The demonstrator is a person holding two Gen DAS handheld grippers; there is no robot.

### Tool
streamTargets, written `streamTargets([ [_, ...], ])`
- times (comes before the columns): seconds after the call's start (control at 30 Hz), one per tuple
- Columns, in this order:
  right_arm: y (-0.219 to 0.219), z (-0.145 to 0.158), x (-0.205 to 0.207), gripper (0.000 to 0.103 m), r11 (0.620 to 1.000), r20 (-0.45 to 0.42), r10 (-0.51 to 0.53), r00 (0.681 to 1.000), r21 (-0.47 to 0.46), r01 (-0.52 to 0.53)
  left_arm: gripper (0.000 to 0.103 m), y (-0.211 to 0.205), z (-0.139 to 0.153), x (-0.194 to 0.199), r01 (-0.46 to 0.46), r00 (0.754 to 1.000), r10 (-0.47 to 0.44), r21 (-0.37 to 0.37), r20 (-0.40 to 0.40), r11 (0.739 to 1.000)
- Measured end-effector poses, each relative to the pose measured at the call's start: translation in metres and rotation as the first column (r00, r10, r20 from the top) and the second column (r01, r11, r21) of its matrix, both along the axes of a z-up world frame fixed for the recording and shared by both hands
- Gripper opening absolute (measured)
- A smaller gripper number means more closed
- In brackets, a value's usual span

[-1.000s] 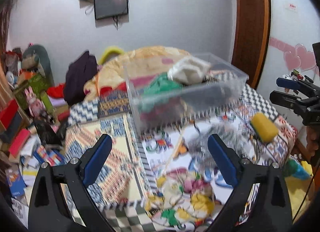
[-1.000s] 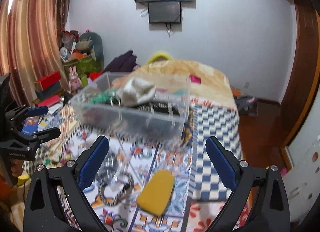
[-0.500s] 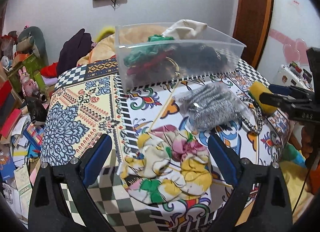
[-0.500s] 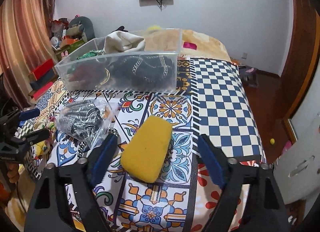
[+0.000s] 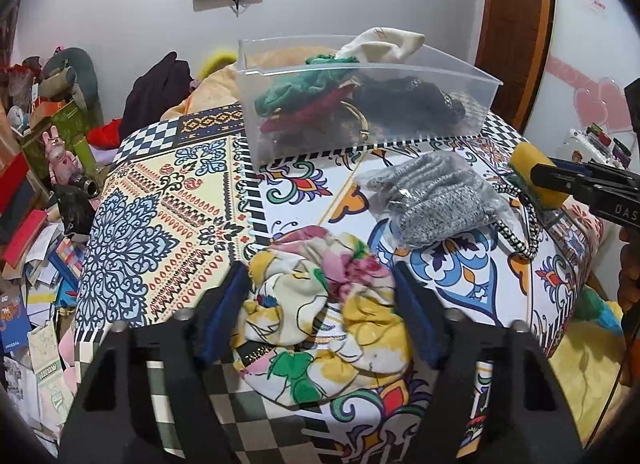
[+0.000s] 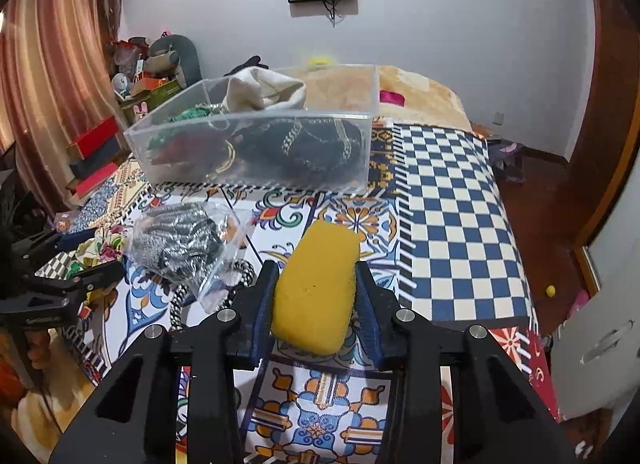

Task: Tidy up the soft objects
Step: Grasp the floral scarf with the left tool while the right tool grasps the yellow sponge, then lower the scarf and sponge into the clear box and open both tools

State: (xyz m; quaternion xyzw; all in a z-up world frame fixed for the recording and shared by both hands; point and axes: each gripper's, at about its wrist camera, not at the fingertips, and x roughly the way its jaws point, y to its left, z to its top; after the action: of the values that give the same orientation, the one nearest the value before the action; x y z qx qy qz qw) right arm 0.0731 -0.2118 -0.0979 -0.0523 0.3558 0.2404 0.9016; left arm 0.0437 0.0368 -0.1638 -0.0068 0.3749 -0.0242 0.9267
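A crumpled floral cloth (image 5: 324, 304) lies at the near edge of the patterned bed cover, and my left gripper (image 5: 320, 288) has its blue pads against both sides of it. My right gripper (image 6: 318, 284) is shut on a yellow sponge (image 6: 316, 284), which still rests on the cover; the sponge also shows in the left wrist view (image 5: 528, 167). A grey knit item in a clear bag (image 5: 436, 195) lies between the two, also in the right wrist view (image 6: 180, 240). A clear plastic bin (image 5: 360, 103) with several soft items stands further back, also in the right wrist view (image 6: 256, 143).
A black-and-white cord (image 5: 520, 219) lies beside the bagged knit. The bed cover (image 6: 448, 199) drops off at its edges. Cluttered books and toys (image 5: 36, 191) fill the floor to the left. A blanket pile (image 6: 420, 99) lies behind the bin.
Both grippers dropped down and forward to the bed. The left one closed onto the floral cloth. The right one closed onto the yellow sponge.
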Motion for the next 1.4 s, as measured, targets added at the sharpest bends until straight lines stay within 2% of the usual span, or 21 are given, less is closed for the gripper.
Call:
streamTargets([
  [0.03,0.000,0.002,0.000,0.034,1.000,0.005,-0.001,1.000,0.006,0.001,0.052,0.001,0.001,0.000,0.000,1.000,0.000,-0.005,0.001,1.000],
  [0.1,0.000,0.006,0.000,0.034,1.000,0.016,-0.001,1.000,0.010,0.001,0.032,0.003,0.003,0.001,0.000,1.000,0.000,-0.018,0.000,1.000],
  [0.17,0.001,0.011,0.000,0.034,1.000,0.027,-0.003,1.000,0.015,0.003,0.026,0.005,0.006,0.003,-0.004,1.000,0.004,-0.026,0.001,1.000],
  [0.27,0.000,0.018,0.000,0.034,1.000,0.044,-0.007,0.999,0.021,0.007,0.026,0.008,0.015,0.003,-0.020,0.999,0.021,-0.014,0.029,1.000],
  [0.47,0.000,0.039,0.005,0.034,0.999,0.096,-0.009,0.995,0.040,0.006,0.026,0.012,0.053,0.009,-0.028,0.991,0.030,-0.010,0.128,1.000],
  [0.67,0.010,0.064,0.015,0.034,0.998,0.171,-0.003,0.985,0.059,-0.007,0.026,0.006,0.091,0.031,-0.017,0.973,0.023,-0.026,0.230,1.000],
  [0.87,0.024,0.085,0.029,0.034,0.998,0.242,0.002,0.970,0.066,-0.019,0.026,-0.002,0.111,0.056,-0.029,0.957,0.028,-0.001,0.289,1.000],
  [1.13,0.041,0.093,0.058,0.035,0.997,0.262,0.003,0.965,0.076,-0.024,0.026,0.011,0.114,0.095,-0.062,0.959,0.075,-0.058,0.275,0.996],
  [1.33,0.054,0.086,0.082,0.035,0.997,0.230,0.008,0.973,0.071,-0.025,0.026,0.015,0.103,0.118,-0.088,0.966,0.094,-0.035,0.242,0.995],
  [1.4,0.058,0.081,0.087,0.035,0.997,0.212,0.013,0.977,0.066,-0.027,0.026,0.016,0.099,0.126,-0.085,0.969,0.094,-0.048,0.227,0.995],
])
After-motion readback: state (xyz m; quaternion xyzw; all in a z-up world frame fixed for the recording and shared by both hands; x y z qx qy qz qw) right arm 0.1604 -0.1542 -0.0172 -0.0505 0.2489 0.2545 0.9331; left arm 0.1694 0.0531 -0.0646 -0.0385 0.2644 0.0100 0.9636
